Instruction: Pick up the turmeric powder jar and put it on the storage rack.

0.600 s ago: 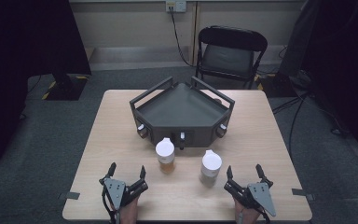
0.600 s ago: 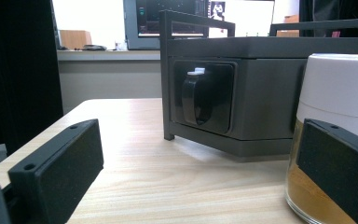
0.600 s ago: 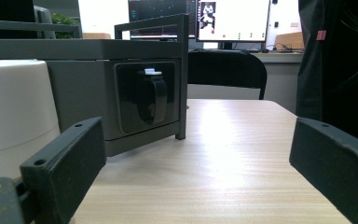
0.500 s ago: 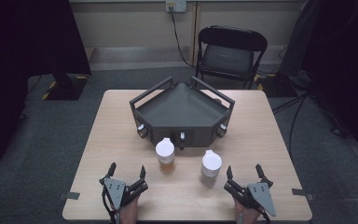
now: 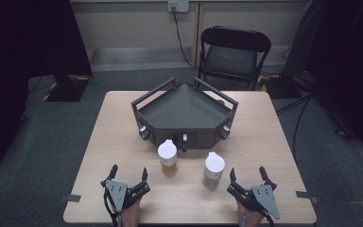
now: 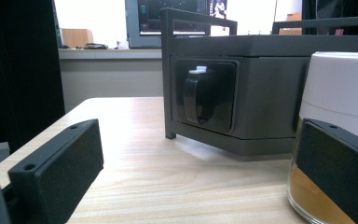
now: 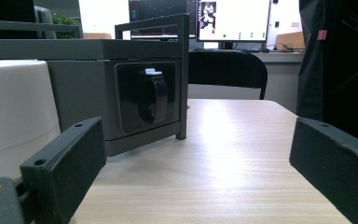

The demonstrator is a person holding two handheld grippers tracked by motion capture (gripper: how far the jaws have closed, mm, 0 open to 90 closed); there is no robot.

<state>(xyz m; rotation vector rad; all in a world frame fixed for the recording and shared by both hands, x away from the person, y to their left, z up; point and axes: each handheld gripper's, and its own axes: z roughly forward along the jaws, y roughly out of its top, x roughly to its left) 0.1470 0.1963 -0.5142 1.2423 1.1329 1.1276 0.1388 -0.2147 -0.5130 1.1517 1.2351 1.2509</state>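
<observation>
While both hand-held grippers, left (image 5: 128, 176) and right (image 5: 248, 178), stand wide open and empty, a careless reach could tip the amber jar (image 5: 168, 158) or white jar (image 5: 213, 170).

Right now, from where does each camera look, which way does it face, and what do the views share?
High view: above the near table edge, facing forward and down; left gripper and right gripper, both open, show at bottom.
Left gripper view: low over the table, facing the grey tray; own black jaws frame the amber jar.
Right gripper view: low, facing the tray and folding chair; own jaws, white-lidded jar at left.
Shared: tray, table, jars.
</observation>
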